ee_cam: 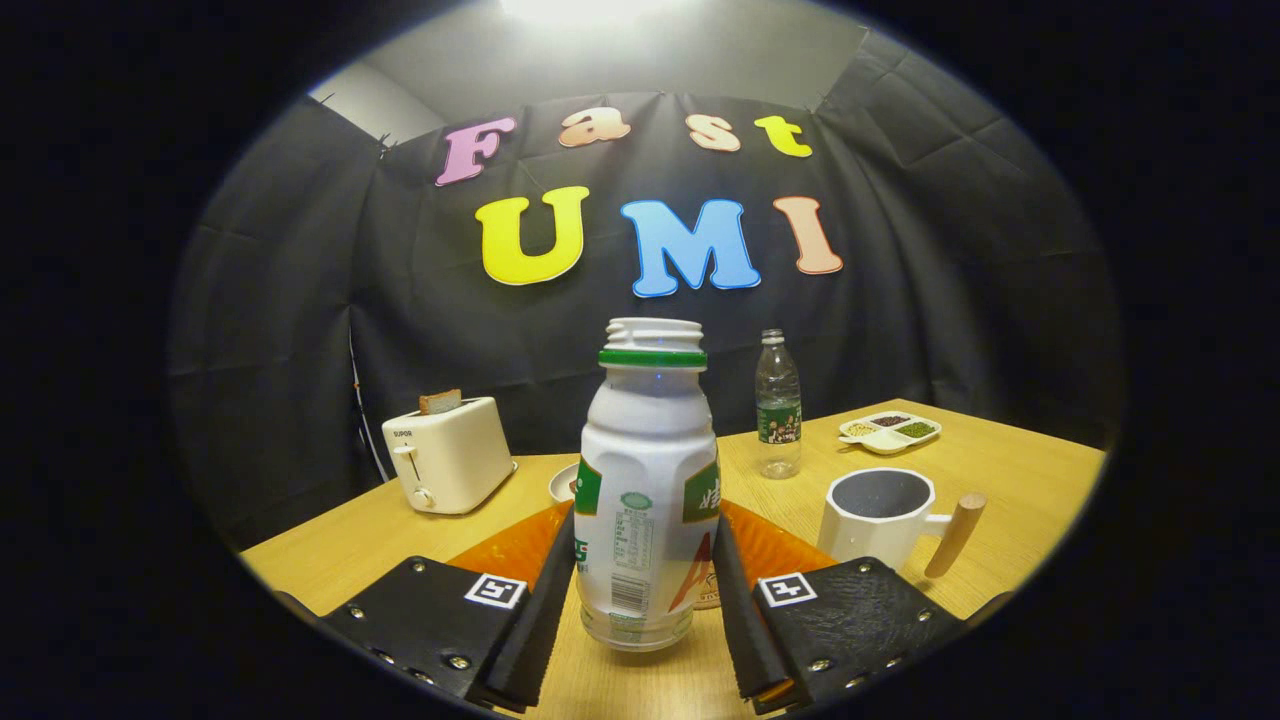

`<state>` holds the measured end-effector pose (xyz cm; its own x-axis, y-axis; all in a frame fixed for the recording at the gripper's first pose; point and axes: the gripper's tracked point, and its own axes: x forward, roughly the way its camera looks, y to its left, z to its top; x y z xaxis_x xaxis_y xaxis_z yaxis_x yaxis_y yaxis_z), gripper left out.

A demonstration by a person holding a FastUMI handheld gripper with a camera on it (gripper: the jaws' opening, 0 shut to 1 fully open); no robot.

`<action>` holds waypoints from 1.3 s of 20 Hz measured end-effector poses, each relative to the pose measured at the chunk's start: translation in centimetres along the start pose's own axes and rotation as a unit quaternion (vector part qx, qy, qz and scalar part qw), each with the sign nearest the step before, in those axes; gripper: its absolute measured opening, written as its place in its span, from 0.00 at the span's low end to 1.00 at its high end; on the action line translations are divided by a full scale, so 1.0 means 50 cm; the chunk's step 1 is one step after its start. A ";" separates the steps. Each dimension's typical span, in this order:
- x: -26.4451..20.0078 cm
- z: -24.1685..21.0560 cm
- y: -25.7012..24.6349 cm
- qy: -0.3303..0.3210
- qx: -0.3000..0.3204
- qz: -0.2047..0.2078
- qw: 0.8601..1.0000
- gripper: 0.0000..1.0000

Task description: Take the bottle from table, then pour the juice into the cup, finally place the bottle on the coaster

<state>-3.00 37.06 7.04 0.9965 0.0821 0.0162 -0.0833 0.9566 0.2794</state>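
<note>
A white juice bottle point(648, 480) with a green neck ring and no cap stands upright between my fingers. My gripper point(646, 545) is shut on it, both pads pressing its lower sides. Its base is close to the wooden table point(1000, 470); I cannot tell whether it touches. The white cup point(880, 515) with a wooden handle stands just beyond my right finger, its dark inside showing. An orange mat point(775, 550) lies right behind the bottle and fingers. A small round piece point(708, 598) peeks out at the bottle's lower right, mostly hidden.
A white toaster point(448, 455) with a slice of bread stands at the far left. A clear water bottle point(778, 405) and a divided dish of grains point(890, 432) sit at the back right. The rim of a white bowl point(563, 485) shows behind the bottle's left side.
</note>
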 end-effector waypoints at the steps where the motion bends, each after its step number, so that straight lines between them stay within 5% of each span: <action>1: 0.001 0.000 -0.003 0.001 0.008 0.002 1.000 0.70; 10: 0.018 -0.009 -0.032 0.011 0.146 0.023 0.989 0.70; 18: 0.026 0.000 -0.057 -0.006 0.287 0.050 0.957 0.69; 26: 0.038 -0.015 -0.065 0.006 0.366 0.048 0.930 0.69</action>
<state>-0.85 34.34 5.46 0.9841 0.1646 0.0662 -0.1410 0.4992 0.8550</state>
